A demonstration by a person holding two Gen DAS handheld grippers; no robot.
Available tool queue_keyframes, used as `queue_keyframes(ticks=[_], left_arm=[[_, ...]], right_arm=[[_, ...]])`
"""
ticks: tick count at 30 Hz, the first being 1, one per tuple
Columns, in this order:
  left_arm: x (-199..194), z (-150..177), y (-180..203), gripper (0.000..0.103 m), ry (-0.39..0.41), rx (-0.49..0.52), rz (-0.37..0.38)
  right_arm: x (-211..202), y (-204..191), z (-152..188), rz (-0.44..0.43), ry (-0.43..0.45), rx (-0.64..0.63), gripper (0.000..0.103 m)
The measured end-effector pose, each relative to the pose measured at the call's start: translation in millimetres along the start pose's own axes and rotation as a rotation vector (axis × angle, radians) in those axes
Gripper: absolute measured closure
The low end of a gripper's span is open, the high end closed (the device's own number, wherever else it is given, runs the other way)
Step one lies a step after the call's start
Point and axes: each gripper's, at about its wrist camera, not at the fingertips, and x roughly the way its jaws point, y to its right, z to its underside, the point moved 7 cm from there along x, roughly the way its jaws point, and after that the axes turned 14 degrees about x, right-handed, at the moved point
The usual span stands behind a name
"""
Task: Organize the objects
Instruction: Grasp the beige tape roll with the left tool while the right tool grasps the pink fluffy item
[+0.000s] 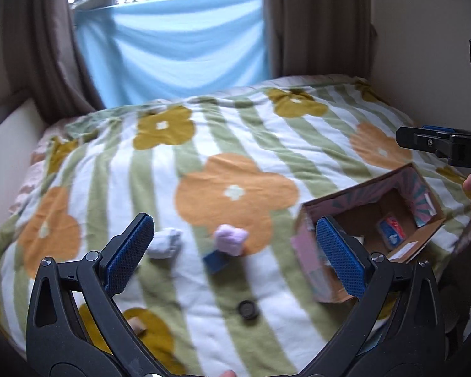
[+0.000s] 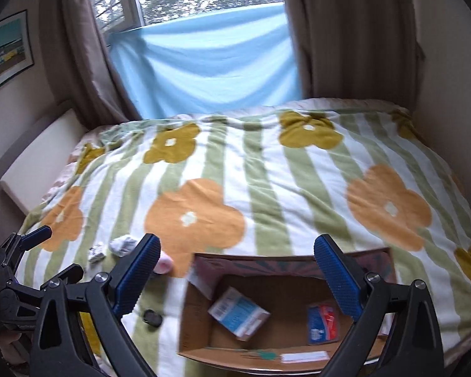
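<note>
Cardboard box (image 2: pixel 197 330) directly below right hand-held gripper (image 2: pixel 237 270).

Both the left tongs (image 1: pixel 232 246) and right tongs (image 2: pixel 237 271) gape wide, gripping nothing.

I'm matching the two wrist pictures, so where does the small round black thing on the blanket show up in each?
Left wrist: black round object at bottom centre, left of the cardboard box.
Right wrist: it sits lower left, just left of the box.
Shared landmark: the cardboard box.
</note>
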Motion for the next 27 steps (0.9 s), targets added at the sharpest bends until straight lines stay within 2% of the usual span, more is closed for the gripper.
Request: queue_keyframes(ticks=[7,14,21,27], left_arm=[[-8.1,63.7,-80.5,0.000,-0.053,-0.116,-0.078],[10.5,157.1,-135.3,0.000,-0.160,-0.266,-0.118],[56.4,236.2,-134.9,0.002,-0.256,-0.392,-0.065],[91.8,282.7,-127.5,0.007,-0.318,-0.485,-0.022]], right_arm=[[46.0,-84.8,28.4,-0.086,-0.081,-0.064,0.005],[108.7,-129.3,72.2,-0.111,-0.189,-0.071,0.005],[178.6,-130.0,107.0,-0.049,-0.261,-0.027,0.005],[219.3,-118.0,123.6,0.017,-0.291,0.013,0.005]])
